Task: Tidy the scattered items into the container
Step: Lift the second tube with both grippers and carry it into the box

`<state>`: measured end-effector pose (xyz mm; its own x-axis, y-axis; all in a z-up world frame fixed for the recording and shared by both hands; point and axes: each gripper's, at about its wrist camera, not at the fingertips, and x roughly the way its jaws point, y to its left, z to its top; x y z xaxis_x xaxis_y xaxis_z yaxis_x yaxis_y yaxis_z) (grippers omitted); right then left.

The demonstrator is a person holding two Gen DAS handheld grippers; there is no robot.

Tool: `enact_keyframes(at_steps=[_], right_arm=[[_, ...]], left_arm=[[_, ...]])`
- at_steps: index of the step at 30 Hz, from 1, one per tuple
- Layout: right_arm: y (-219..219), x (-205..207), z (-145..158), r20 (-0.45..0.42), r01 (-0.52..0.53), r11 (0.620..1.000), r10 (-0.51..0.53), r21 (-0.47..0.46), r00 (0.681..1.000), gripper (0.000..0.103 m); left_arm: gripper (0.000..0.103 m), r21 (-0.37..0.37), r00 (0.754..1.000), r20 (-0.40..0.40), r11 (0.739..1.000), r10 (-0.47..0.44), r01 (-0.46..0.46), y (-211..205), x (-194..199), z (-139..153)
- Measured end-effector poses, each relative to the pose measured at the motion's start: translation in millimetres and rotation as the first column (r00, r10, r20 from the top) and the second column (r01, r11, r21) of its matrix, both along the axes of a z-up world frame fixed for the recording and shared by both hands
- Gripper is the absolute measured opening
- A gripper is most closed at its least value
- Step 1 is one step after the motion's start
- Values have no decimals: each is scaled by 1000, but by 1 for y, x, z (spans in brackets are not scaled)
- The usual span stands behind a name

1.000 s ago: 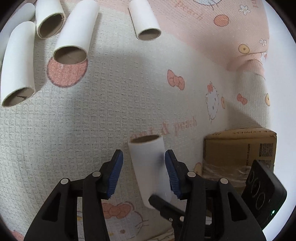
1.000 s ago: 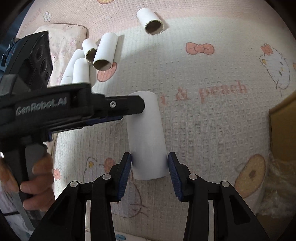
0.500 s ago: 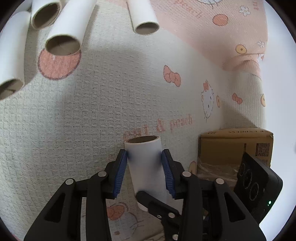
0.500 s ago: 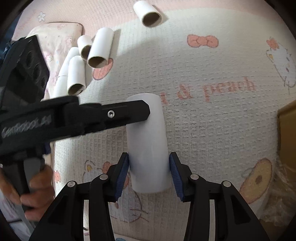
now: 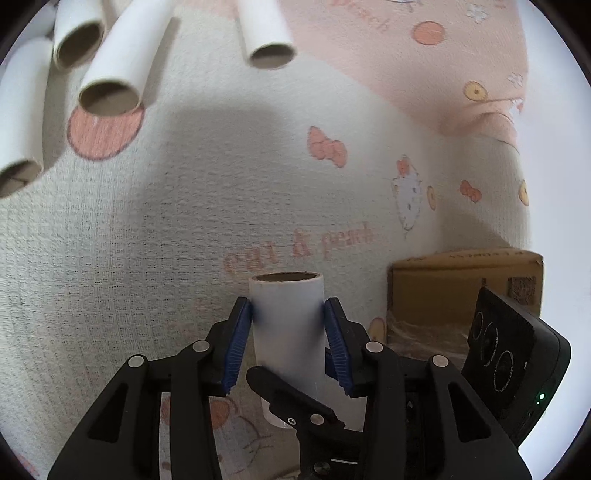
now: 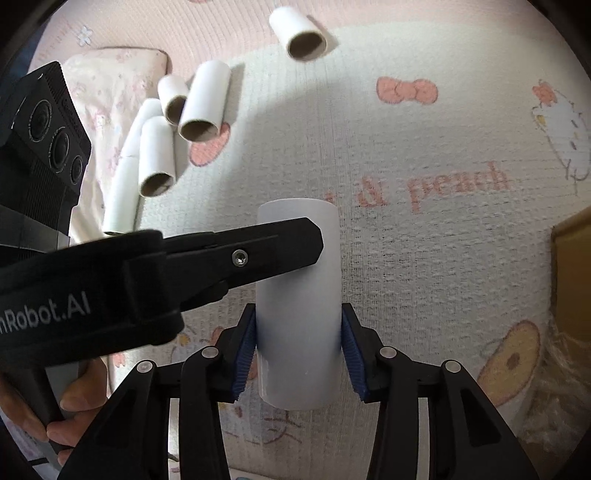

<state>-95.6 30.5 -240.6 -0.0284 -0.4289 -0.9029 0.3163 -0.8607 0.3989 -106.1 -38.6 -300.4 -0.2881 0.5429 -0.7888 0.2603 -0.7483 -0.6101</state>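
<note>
Pinching one white cardboard tube from both ends, the two grippers meet on it: the left gripper has its blue-padded fingers pressed against the tube's sides near its open far end, and the right gripper has its fingers clamped on the sides of the same tube near the other end. In the right wrist view the left gripper's black body crosses in front of the tube from the left, with a person's hand below it.

Just beyond the fingers lies a cream waffle-weave blanket printed with pink bows, cats and lettering. To the right of the fingers, near them, stands a brown cardboard box; only its edge shows in the right wrist view.

Farther off, ahead and to the left of the fingers, a loose cluster of tubes lies on the blanket, some touching each other. One single tube lies apart from them, farther ahead.
</note>
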Motion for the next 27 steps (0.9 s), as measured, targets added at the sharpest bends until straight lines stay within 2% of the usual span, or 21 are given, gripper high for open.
enact_keyframes(at_steps=[6, 10, 12, 18, 22, 27], right_arm=[[15, 4, 40, -86, 31, 999, -34, -41, 996, 41], [10, 3, 75, -169, 54, 997, -63, -62, 984, 41], [26, 6, 96, -208, 61, 995, -75, -77, 975, 41], [54, 17, 145, -312, 88, 987, -126, -132, 942, 41], [71, 17, 163, -323, 138, 977, -185, -164, 928, 41], [111, 25, 194, -375, 186, 964, -247, -190, 893, 41]], left_arm=[[45, -58, 992, -124, 998, -14, 7, 9, 4, 51], [45, -81, 979, -202, 997, -23, 6, 16, 4, 90], [45, -98, 969, -243, 995, -38, 15, 21, 5, 110], [45, -173, 935, -336, 983, -111, 54, 45, 6, 170], [45, -238, 908, -374, 966, -190, 104, 73, 2, 201], [45, -281, 850, -452, 948, -269, 150, 109, 1, 237]])
